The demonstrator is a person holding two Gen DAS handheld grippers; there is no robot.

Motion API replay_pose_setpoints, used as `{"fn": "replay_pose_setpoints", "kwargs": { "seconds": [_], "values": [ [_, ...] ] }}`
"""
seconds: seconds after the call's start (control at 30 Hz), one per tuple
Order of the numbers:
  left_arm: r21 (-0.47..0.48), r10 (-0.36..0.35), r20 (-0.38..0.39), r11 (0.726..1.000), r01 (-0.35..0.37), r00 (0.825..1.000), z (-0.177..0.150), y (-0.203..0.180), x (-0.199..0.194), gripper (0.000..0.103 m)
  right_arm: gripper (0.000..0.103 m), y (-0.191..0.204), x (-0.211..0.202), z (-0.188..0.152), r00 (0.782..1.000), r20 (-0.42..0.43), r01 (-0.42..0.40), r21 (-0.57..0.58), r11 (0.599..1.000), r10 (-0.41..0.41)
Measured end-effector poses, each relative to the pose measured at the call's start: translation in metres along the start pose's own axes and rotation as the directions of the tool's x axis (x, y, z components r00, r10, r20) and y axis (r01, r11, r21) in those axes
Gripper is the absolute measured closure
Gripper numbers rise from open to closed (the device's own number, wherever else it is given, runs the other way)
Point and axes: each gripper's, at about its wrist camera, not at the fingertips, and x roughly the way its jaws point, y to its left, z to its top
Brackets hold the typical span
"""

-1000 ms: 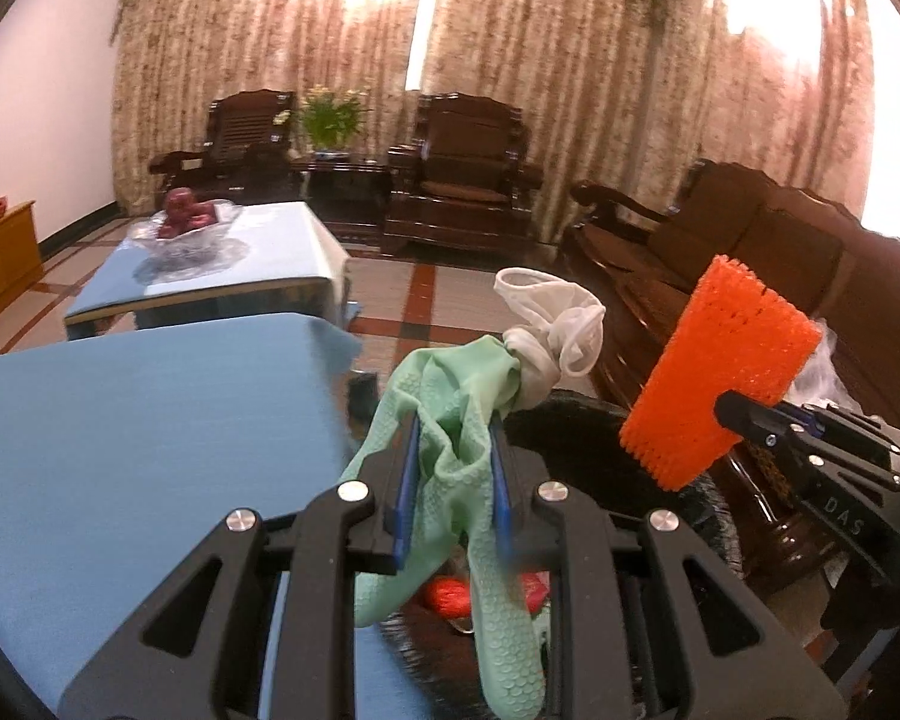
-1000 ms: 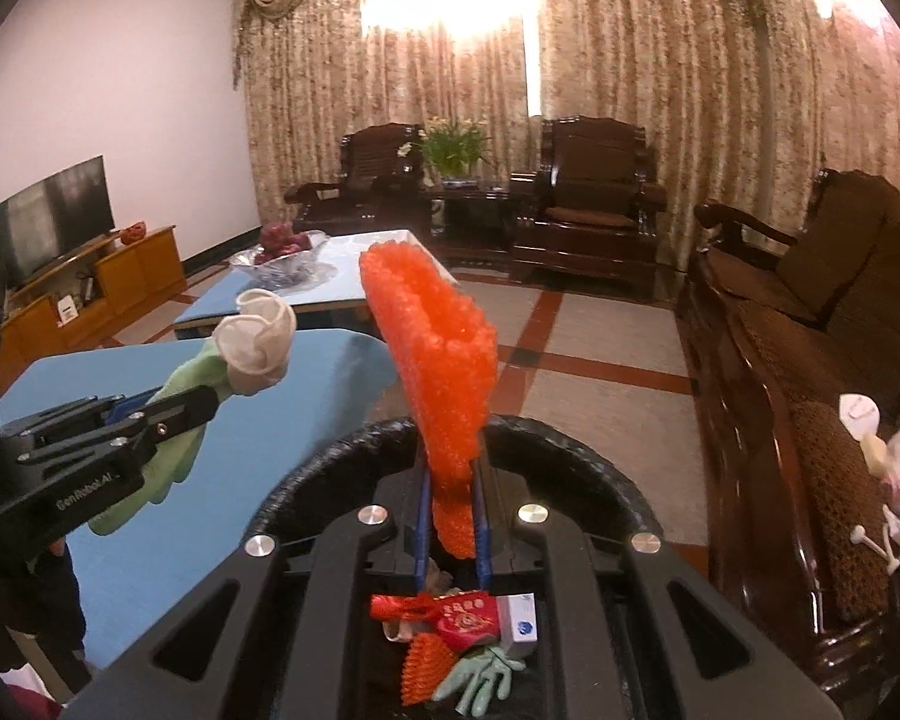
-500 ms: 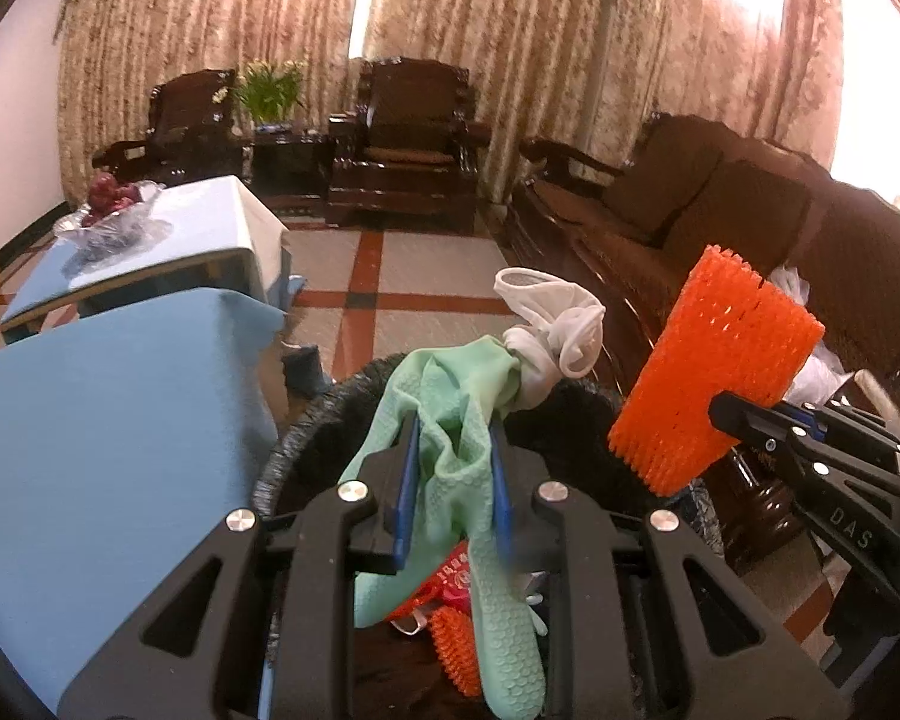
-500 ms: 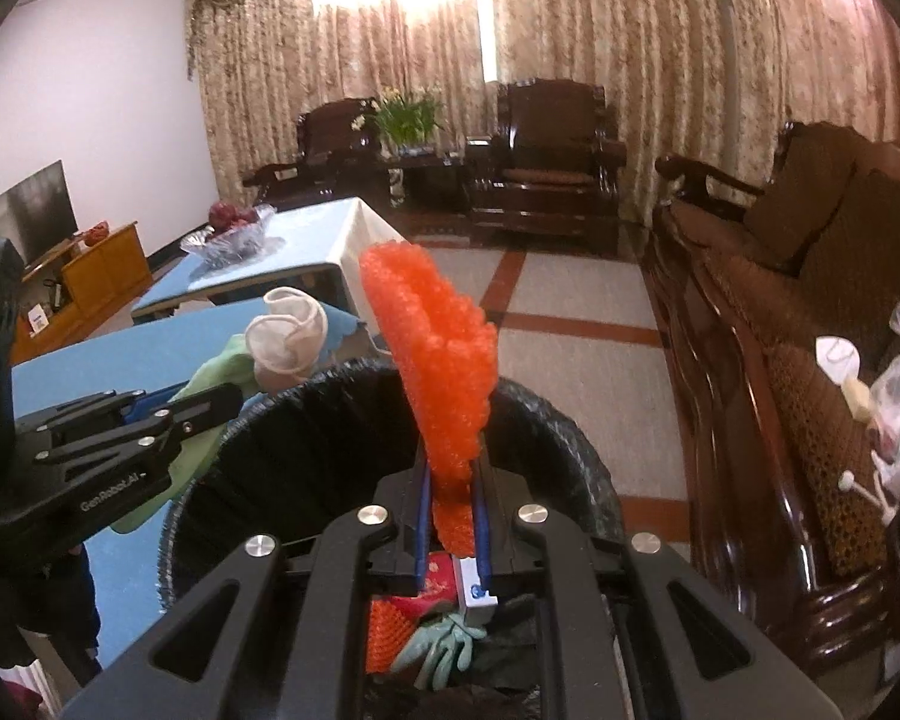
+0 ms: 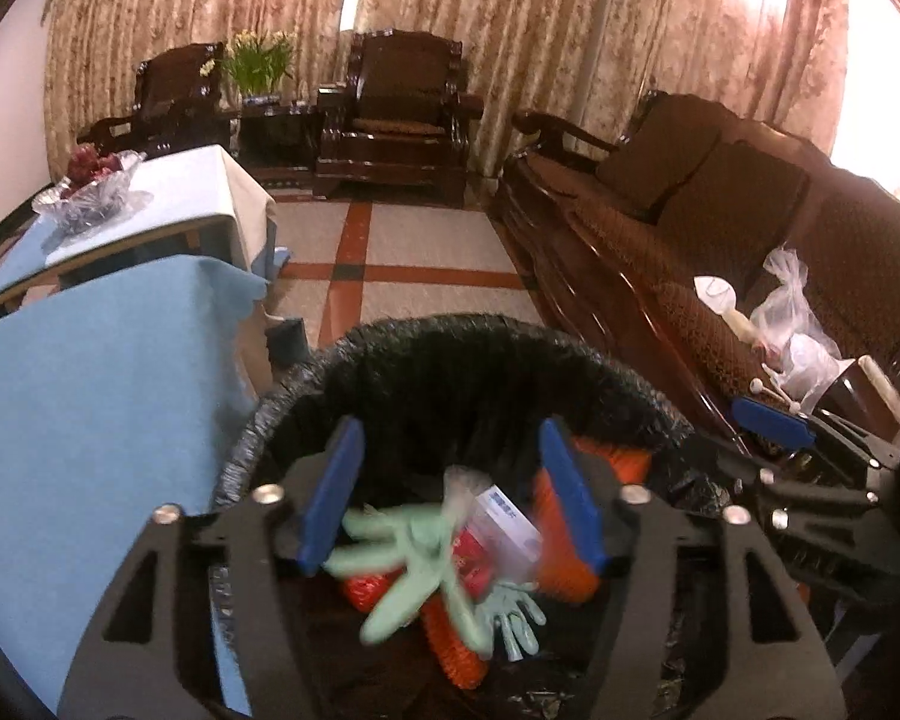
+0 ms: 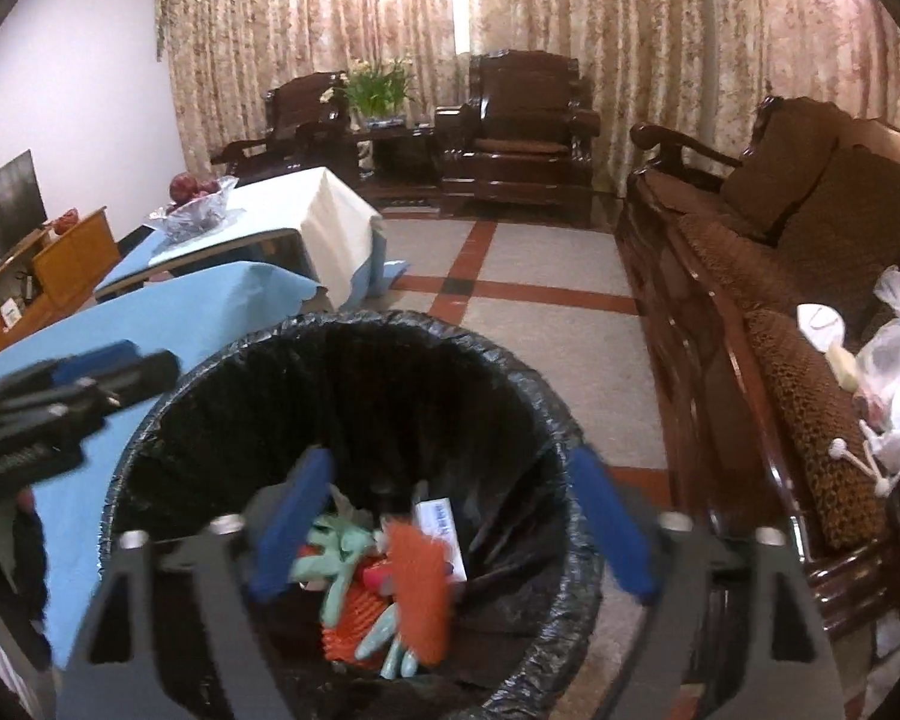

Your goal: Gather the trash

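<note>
A black-lined trash bin (image 5: 480, 336) (image 6: 354, 330) stands beside the blue table. My left gripper (image 5: 450, 498) is open above it, and a blurred green glove (image 5: 414, 558) drops between its jaws. My right gripper (image 6: 450, 522) is open above the bin too, with an orange foam net (image 6: 420, 588) falling below it. In the bin lie more green gloves (image 6: 330, 558), orange nets (image 5: 450, 642), a red wrapper (image 5: 474, 558) and a small white box (image 5: 507, 522) (image 6: 444, 528). The right gripper also shows in the left wrist view (image 5: 774, 426), and the left gripper in the right wrist view (image 6: 90, 384).
A blue-covered table (image 5: 90, 396) (image 6: 168, 312) lies left of the bin. A dark wooden sofa (image 5: 690, 228) (image 6: 780, 276) on the right holds white plastic bags and small items (image 5: 792, 324). A second table with a fruit bowl (image 5: 90, 192) and armchairs (image 5: 402, 114) stand beyond on tiled floor.
Both grippers have opened. The left let go of the green glove with the white cloth and the right let go of the orange foam net; both now fall into the bin.
</note>
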Motion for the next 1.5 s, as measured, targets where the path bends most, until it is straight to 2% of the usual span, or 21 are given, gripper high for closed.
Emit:
{"fn": "replay_pose_setpoints", "kwargs": {
  "seconds": [0.03, 0.13, 0.23, 0.43, 0.87, 1.2, 1.5],
  "values": [
    [-0.002, 0.005, 0.008, 1.0, -0.005, 1.0, 0.001, 0.003, -0.004, 0.031, 0.005, 0.001, -0.003, 0.0, 1.0, 0.006, 0.006, -0.006, 1.0, -0.006],
    [-0.008, 0.038, 0.029, 0.999, -0.038, 0.999, 0.003, 0.013, -0.019, 0.016, 0.006, 0.004, -0.01, 0.001, 1.0, 0.007, -0.005, -0.007, 1.0, 0.005],
    [-0.021, 0.078, 0.046, 0.997, -0.077, 0.996, 0.006, 0.029, -0.036, 0.013, 0.006, 0.008, -0.017, 0.005, 1.0, 0.011, -0.027, 0.002, 1.0, 0.027],
    [-0.049, 0.159, 0.069, 0.987, -0.155, 0.985, 0.002, 0.053, -0.078, 0.012, 0.006, 0.029, -0.04, 0.015, 0.994, 0.052, -0.093, 0.011, 0.996, 0.092],
    [-0.08, 0.241, 0.111, 0.969, -0.233, 0.964, -0.01, 0.065, -0.16, 0.008, 0.006, 0.075, -0.095, 0.038, 0.978, 0.094, -0.189, -0.002, 0.982, 0.188],
    [-0.119, 0.302, 0.161, 0.951, -0.285, 0.94, -0.005, 0.06, -0.217, 0.006, 0.006, 0.099, -0.139, 0.05, 0.967, 0.139, -0.207, -0.059, 0.977, 0.213],
    [-0.121, 0.322, 0.203, 0.946, -0.302, 0.925, -0.003, 0.059, -0.252, 0.005, 0.006, 0.111, -0.16, 0.049, 0.959, 0.171, -0.214, -0.077, 0.974, 0.225]
  ]
}}
